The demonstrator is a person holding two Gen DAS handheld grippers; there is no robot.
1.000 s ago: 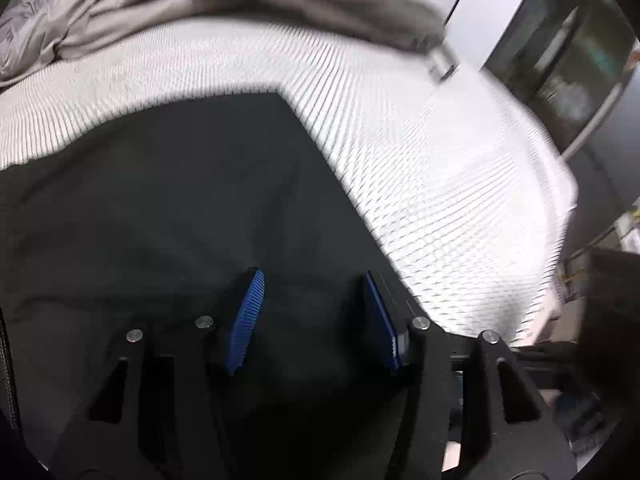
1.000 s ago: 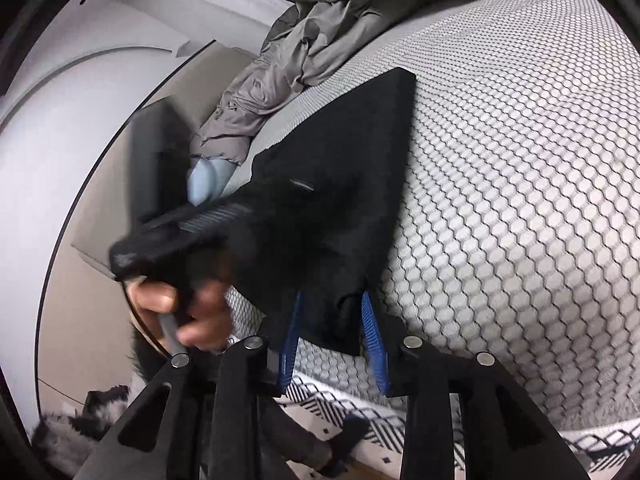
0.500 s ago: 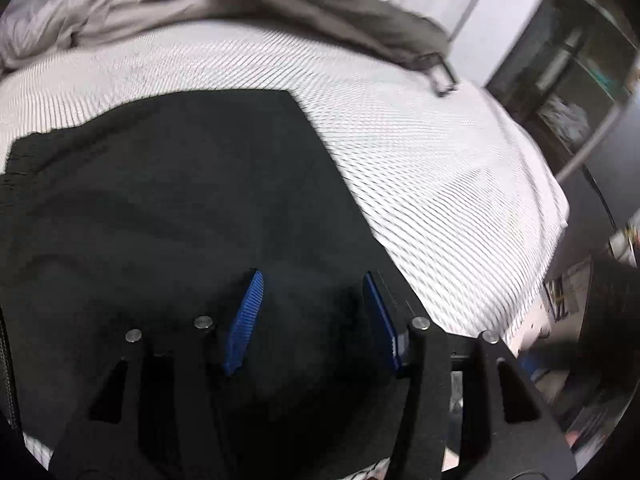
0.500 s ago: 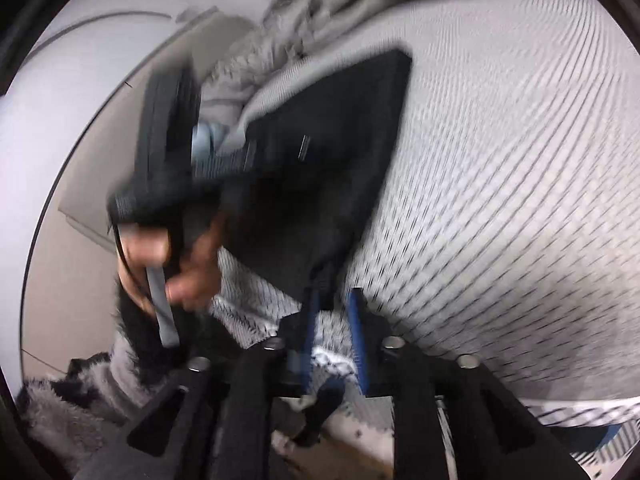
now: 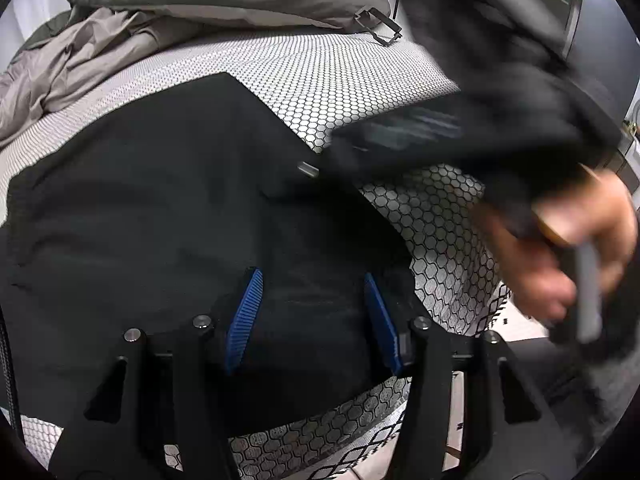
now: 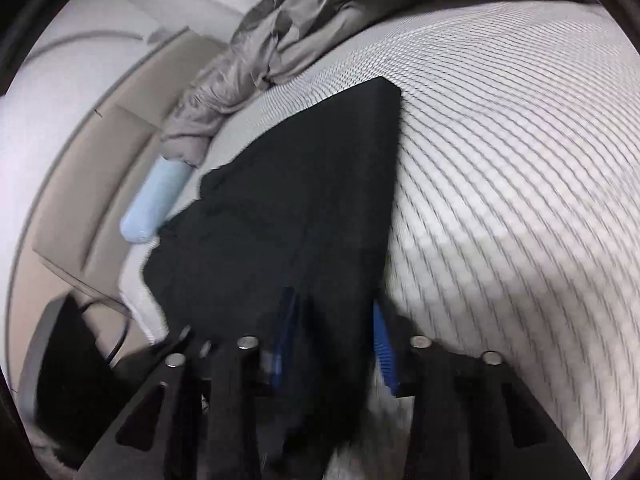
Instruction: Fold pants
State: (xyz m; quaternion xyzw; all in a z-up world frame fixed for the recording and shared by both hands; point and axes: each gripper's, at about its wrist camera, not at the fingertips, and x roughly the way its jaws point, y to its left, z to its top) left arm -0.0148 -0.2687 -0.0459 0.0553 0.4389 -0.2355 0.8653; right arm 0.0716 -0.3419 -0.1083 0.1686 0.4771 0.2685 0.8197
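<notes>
The black pants (image 5: 168, 216) lie spread on the bed (image 5: 360, 76), whose cover is white with a dark honeycomb print. They take up most of the space ahead of the left tongs (image 5: 312, 312), and their far corner points away from those tongs toward the rumpled grey blanket (image 5: 132, 36) heaped at the far side.

The left tongs point down at the near part of the pants. Their two blue pads (image 5: 245, 316) stand well apart, with dark cloth bulging up between them; I cannot tell whether the pads press on that cloth or only straddle it.

To the right of the left tongs a hand (image 5: 568, 244) grips the handle of the right tongs, which reach in from that side as a dark blur over the edge of the pants near a small metal snap (image 5: 307, 169).

From the right tongs (image 6: 332, 340), the pants run away from the jaws as a long dark wedge, with bare bed cover to the right. A fold of the black cloth hangs down between the blue pads (image 6: 382, 348) and covers most of the left one. The jaws are drawn close, seemingly pinching that fold, though the picture is smeared. Left of the pants, by the bed's edge, lies a pale blue roll (image 6: 156, 204), just below the end of the grey blanket.
</notes>
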